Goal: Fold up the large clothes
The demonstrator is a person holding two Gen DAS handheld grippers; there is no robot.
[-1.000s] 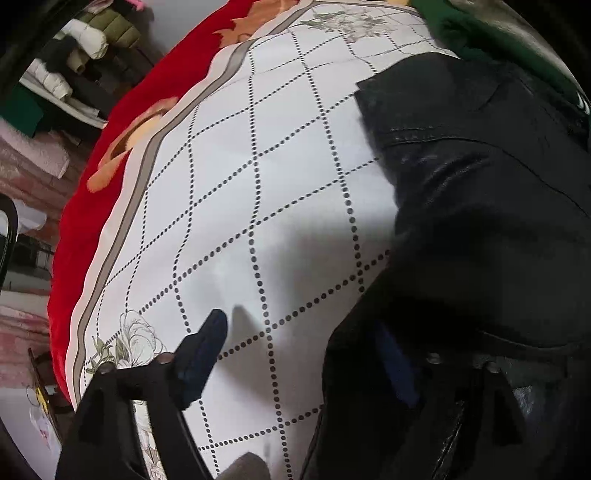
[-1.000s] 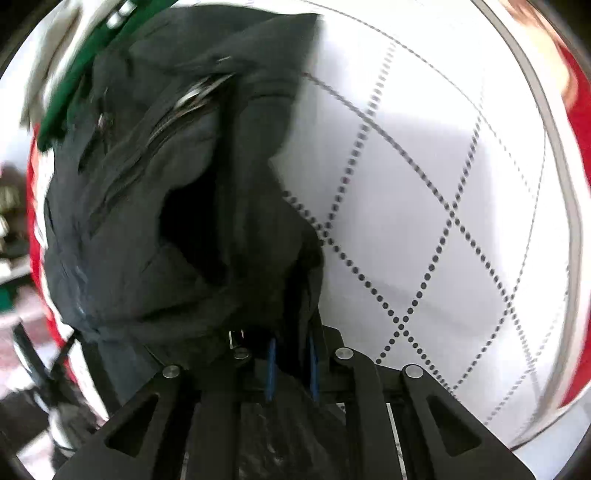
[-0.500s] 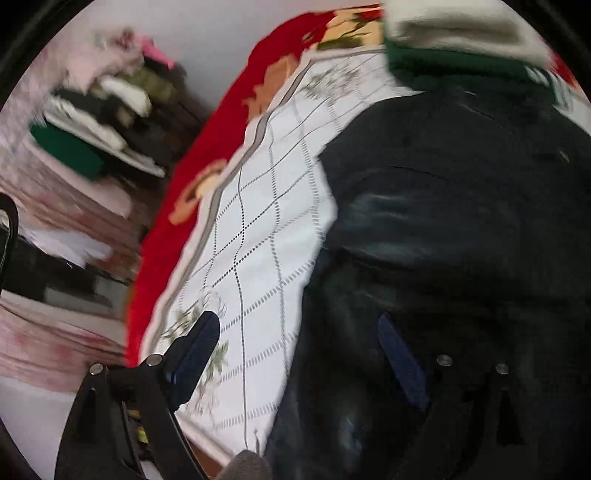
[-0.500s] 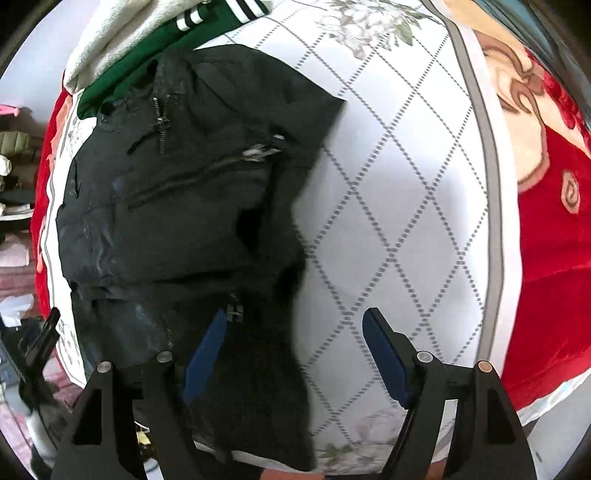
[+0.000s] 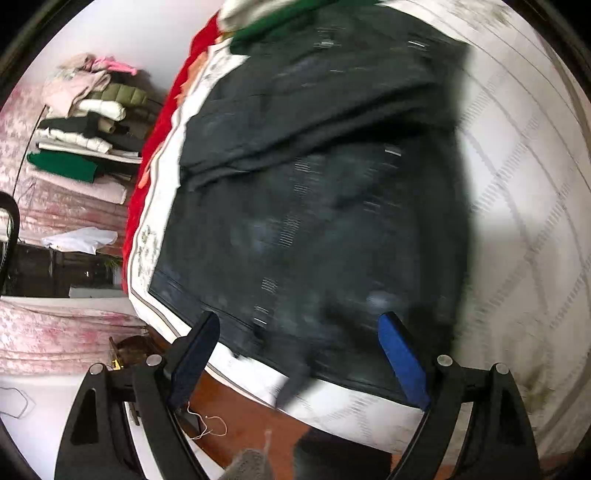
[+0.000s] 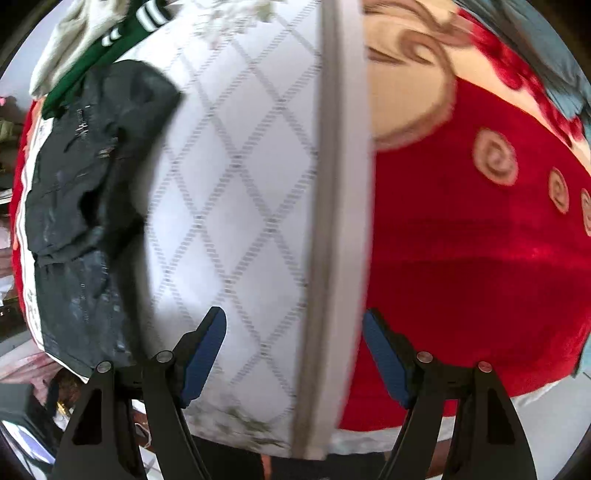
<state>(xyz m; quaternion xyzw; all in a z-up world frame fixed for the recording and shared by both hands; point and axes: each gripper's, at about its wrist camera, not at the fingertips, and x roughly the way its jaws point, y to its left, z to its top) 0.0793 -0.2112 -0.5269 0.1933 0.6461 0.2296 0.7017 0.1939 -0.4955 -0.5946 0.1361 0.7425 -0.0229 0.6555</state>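
Note:
A black jacket (image 5: 317, 192) lies on the white diamond-patterned bedspread (image 5: 524, 192), folded over on itself with a fold edge across its upper part. My left gripper (image 5: 299, 332) is open and empty, raised over the jacket's near hem. In the right wrist view the jacket (image 6: 81, 206) lies at the far left. My right gripper (image 6: 293, 332) is open and empty above the bedspread (image 6: 236, 206), off to the right of the jacket. Both views are motion-blurred.
A green and a pale garment (image 5: 280, 18) lie at the bed's far end, also in the right wrist view (image 6: 96, 40). A red blanket (image 6: 472, 266) covers the bed's right side. Stacked clothes (image 5: 85, 122) sit on shelves to the left. Brown floor (image 5: 240, 417) lies below the bed edge.
The right gripper let go of the jacket, opened and swung right over the bedspread and red blanket. The left gripper drew back and right, so it faces the whole jacket.

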